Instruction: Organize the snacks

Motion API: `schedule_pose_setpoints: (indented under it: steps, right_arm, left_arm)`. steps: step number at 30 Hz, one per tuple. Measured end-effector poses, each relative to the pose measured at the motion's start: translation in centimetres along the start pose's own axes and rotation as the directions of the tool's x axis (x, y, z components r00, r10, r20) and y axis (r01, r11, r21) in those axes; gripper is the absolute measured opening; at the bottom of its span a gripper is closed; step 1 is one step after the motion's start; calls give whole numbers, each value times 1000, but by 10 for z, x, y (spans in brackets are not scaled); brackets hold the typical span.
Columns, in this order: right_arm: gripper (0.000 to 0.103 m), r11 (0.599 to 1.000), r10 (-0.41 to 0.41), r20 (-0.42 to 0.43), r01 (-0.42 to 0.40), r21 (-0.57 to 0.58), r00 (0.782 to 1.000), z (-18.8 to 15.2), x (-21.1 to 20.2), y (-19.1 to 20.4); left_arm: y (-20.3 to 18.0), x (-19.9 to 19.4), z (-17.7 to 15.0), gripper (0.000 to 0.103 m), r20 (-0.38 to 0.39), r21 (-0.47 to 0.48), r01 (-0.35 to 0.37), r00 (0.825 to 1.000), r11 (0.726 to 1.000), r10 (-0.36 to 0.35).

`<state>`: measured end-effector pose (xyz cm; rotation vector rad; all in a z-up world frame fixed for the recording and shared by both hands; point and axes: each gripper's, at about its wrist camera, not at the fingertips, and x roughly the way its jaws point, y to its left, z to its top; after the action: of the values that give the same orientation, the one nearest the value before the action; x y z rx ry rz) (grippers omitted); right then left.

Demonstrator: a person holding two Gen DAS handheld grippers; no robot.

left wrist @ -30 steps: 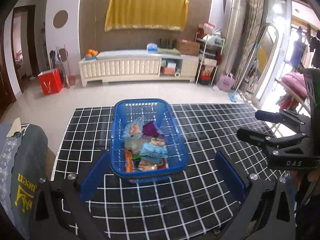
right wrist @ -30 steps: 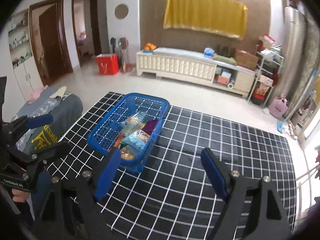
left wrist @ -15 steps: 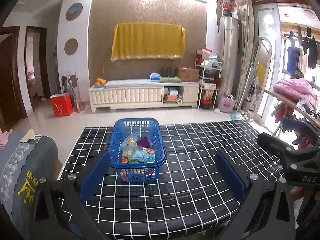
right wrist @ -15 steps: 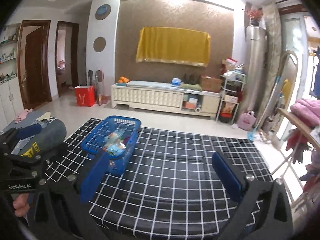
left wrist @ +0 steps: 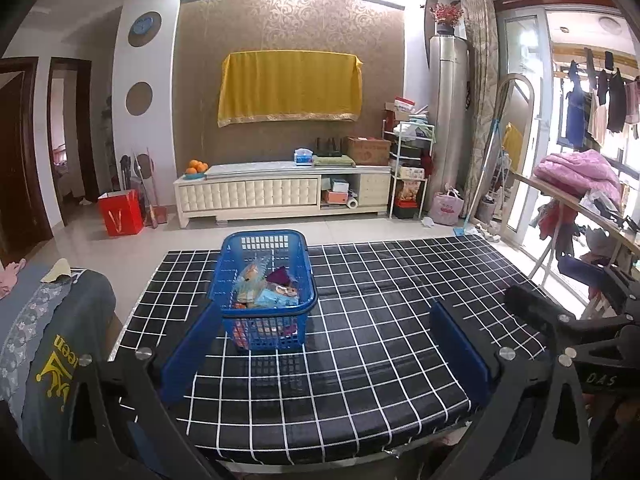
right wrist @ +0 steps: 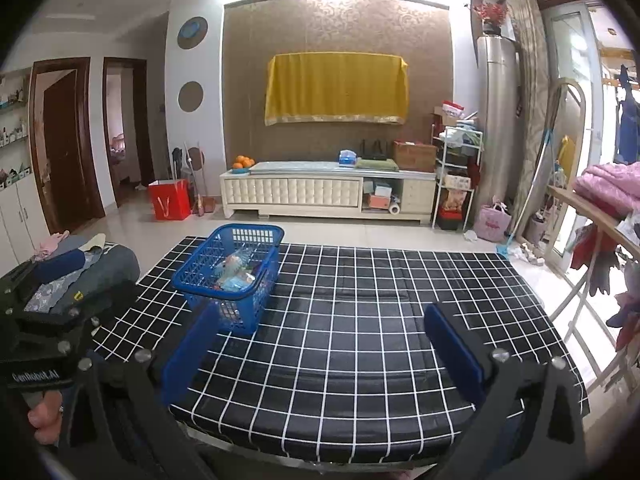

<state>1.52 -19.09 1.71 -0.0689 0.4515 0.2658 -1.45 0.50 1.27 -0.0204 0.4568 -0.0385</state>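
- One blue plastic lattice basket (left wrist: 264, 280) stands on a table covered with a black cloth gridded in white (left wrist: 380, 320), toward its far left part.
- Inside the basket lies a heap of small snack packets (left wrist: 266, 290), too jumbled to count.
- The left gripper (left wrist: 324, 344) hangs just in front of the basket, its two blue fingers (left wrist: 192, 352) spread wide with nothing between them.
- The right gripper (right wrist: 320, 348) hangs to the right of the basket and nearer me; its jaws have just been opening, stand wide and hold nothing.
- Nothing lies on the cloth between basket and grippers.
- Left of the basket, off the table edge, sits a pile of grey clothing (left wrist: 48, 344) with yellow lettering, only partly readable.
- Beyond the basket stands one cream low cabinet (left wrist: 280, 192) bearing a plate of oranges (left wrist: 196, 168), and a red paper bag (left wrist: 120, 214).
- One gripper body reads "DAS", the other "GenRobot.AI".
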Motion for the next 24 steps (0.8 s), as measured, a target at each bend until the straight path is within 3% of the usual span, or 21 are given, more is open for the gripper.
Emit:
schedule_pose_setpoints:
  steps: [24]
  right_arm:
    - [103, 1000, -21, 21, 21, -6, 1000, -1, -17, 5]
  left_arm:
    - [-4, -7, -5, 103, -1, 7, 8, 1000, 1000, -8]
